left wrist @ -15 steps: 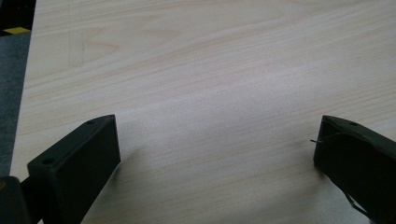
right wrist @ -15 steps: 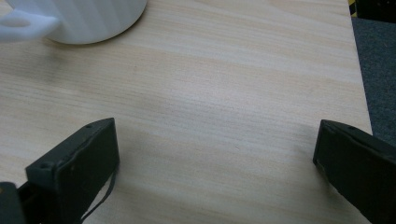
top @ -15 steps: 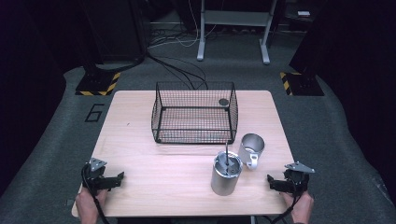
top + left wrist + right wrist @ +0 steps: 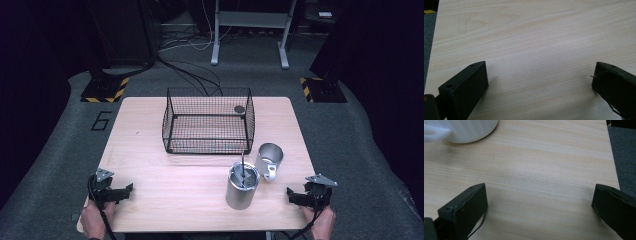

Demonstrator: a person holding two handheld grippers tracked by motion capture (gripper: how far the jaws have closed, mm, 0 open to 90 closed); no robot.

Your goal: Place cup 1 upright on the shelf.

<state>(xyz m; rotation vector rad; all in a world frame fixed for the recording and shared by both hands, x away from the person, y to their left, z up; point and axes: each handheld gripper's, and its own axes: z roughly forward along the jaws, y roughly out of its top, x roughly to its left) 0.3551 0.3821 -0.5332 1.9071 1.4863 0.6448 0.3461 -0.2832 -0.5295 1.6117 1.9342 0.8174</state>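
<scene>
I have the wooden table point(image 4: 165, 200) in front of me, and at its far middle stands the black wire basket point(image 4: 207, 121), empty but for a small dark round thing point(image 4: 239, 109) near its far right corner. Nearer and to the right stands the tall metal canister point(image 4: 241, 186) with a thin rod point(image 4: 243, 165) rising from it, and just beyond it the smaller metal mug point(image 4: 269, 160), handle toward me. My left gripper point(image 4: 116, 192) rests at the near left edge, jaws wide apart over bare wood; my right gripper point(image 4: 299, 196) sits at the near right corner, jaws likewise spread and holding nothing, the mug's base showing at the top left of the right gripper view. I judge this the start: nothing is grasped yet. Next I should carry the right gripper forward and left toward the mug or canister.
</scene>
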